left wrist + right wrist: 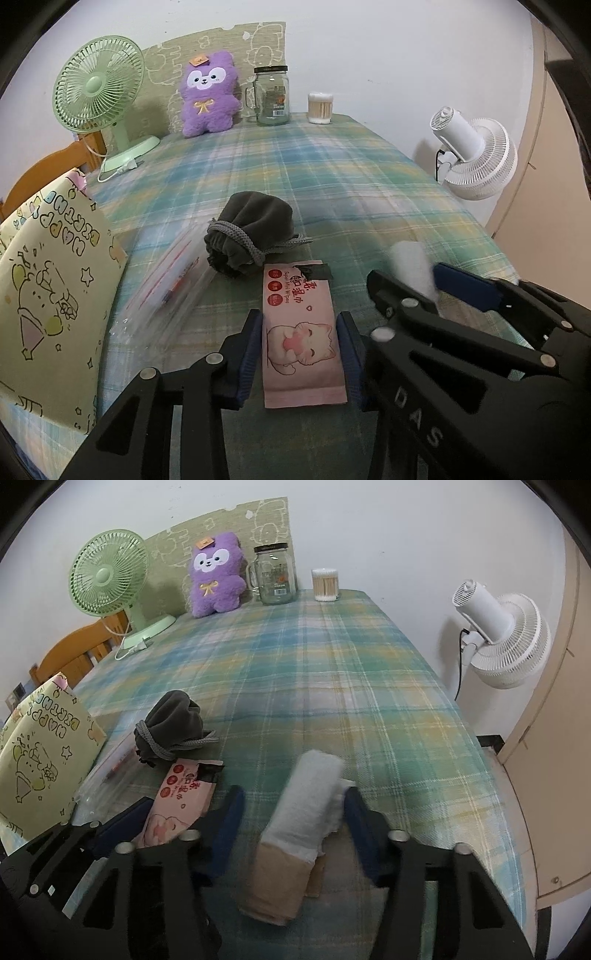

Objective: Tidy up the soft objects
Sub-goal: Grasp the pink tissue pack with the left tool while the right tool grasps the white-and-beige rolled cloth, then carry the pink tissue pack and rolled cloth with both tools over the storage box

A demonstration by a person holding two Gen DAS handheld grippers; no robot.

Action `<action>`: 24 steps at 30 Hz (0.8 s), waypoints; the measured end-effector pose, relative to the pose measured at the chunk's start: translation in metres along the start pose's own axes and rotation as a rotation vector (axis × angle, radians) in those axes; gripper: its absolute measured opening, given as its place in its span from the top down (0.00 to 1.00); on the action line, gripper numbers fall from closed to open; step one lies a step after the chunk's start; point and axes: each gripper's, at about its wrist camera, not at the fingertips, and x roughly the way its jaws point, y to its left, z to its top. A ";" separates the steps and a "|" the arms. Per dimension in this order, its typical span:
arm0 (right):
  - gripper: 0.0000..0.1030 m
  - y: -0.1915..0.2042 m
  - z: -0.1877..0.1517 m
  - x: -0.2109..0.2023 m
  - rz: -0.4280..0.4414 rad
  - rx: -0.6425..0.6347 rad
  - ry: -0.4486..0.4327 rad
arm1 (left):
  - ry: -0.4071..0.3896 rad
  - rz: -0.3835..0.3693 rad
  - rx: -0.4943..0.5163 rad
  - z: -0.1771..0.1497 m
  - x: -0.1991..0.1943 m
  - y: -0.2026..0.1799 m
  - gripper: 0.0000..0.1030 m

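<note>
The pink wet-wipes pack, flat on the plaid-covered surface beside the grey drawstring pouch, looks light, squashy and slick-skinned (best pinched across its long edges). The left tongs are narrowed onto those edges. The right tongs bracket the soft rolled white towel, pads apparently short of contact.

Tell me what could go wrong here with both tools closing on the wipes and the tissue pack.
The pink wipes pack is soft and thin, so the left tool might buckle it or let it slide. The right tool looks off-centre on the tissue pack, with a gap on one side, so the pack may twist. The two tools sit close together and could bump when lifting.
</note>
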 end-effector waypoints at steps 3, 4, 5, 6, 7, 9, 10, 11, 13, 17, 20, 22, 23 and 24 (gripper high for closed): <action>0.65 0.003 0.001 0.002 0.012 -0.014 0.001 | -0.001 -0.007 -0.005 0.000 0.000 0.001 0.59; 0.67 0.003 0.002 0.003 0.011 -0.015 0.002 | -0.001 -0.008 -0.005 0.000 0.000 0.001 0.59; 0.69 0.003 0.002 0.002 0.008 -0.014 0.002 | -0.001 -0.008 -0.004 0.000 -0.001 0.001 0.59; 0.70 0.003 0.001 0.002 0.004 -0.012 0.001 | -0.002 -0.005 -0.001 0.000 -0.001 0.001 0.59; 0.71 0.003 0.000 0.001 0.000 -0.009 0.001 | -0.001 -0.005 0.000 0.000 -0.001 0.001 0.60; 0.73 0.002 0.000 -0.001 -0.008 -0.008 0.001 | -0.002 -0.005 0.004 -0.002 -0.002 0.001 0.60; 0.73 0.002 -0.001 -0.002 -0.013 -0.008 0.001 | -0.003 -0.004 0.007 -0.002 -0.003 0.000 0.60; 0.74 0.002 -0.002 -0.003 -0.017 -0.009 0.001 | -0.005 -0.003 0.010 -0.003 -0.004 0.000 0.60; 0.75 0.002 -0.005 -0.006 -0.026 -0.005 -0.006 | -0.013 -0.002 0.022 -0.005 -0.006 -0.002 0.60; 0.76 0.000 -0.008 -0.012 -0.038 0.007 -0.018 | -0.024 -0.015 0.038 -0.007 -0.011 -0.005 0.61; 0.76 -0.001 -0.009 -0.020 -0.041 0.010 -0.034 | -0.042 -0.020 0.045 -0.007 -0.018 -0.007 0.61; 0.76 -0.001 -0.008 -0.025 -0.042 0.011 -0.043 | -0.052 -0.021 0.047 -0.006 -0.023 -0.008 0.61; 0.76 0.000 -0.008 -0.028 -0.043 0.011 -0.048 | -0.057 -0.022 0.047 -0.006 -0.025 -0.008 0.61; 0.76 0.000 -0.007 -0.031 -0.044 0.010 -0.053 | -0.061 -0.024 0.047 -0.006 -0.027 -0.008 0.61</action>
